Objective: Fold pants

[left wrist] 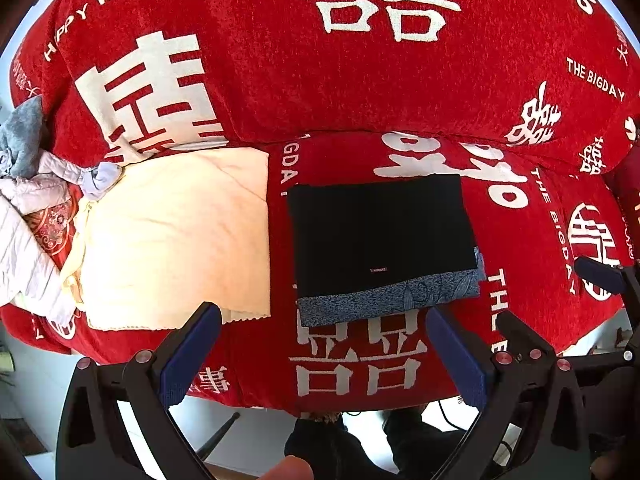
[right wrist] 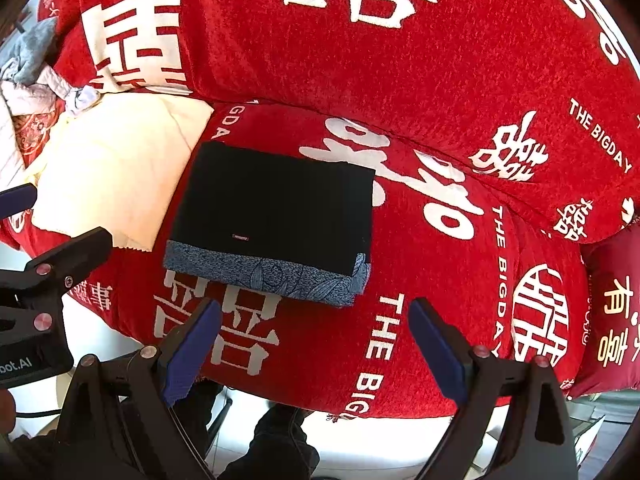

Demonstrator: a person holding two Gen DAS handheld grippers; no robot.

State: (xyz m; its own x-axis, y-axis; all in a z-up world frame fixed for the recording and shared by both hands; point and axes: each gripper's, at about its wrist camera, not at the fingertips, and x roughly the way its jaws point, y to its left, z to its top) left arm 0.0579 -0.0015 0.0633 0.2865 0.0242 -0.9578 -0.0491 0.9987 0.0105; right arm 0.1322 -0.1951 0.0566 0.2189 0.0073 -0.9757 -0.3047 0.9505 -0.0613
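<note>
A: Writing on the red cover (left wrist: 360, 80): "HAPPY WEDDING", "THE BIGDAY" repeated, large white double-happiness characters. Gold characters on a darker red cushion (right wrist: 612, 312), right edge.

B: Pants?

A: Dark pants (left wrist: 380, 232), folded into a flat rectangle on the sofa seat, lying on a folded blue patterned cloth (left wrist: 392, 300) whose near edge shows. Small label on the pants near the front edge, too small to read.

B: Hand-held grippers?

A: Left hand-held gripper (left wrist: 324, 344) spread wide, empty, near the seat's front edge. Right hand-held gripper (right wrist: 316, 340) the same; its neighbour's body reads "…bot.AI".

B: Surroundings?

A: Cream blanket (left wrist: 172, 232) just beside the pants, bundled grey and white clothes (left wrist: 28, 184) at far left, pale floor below.
</note>
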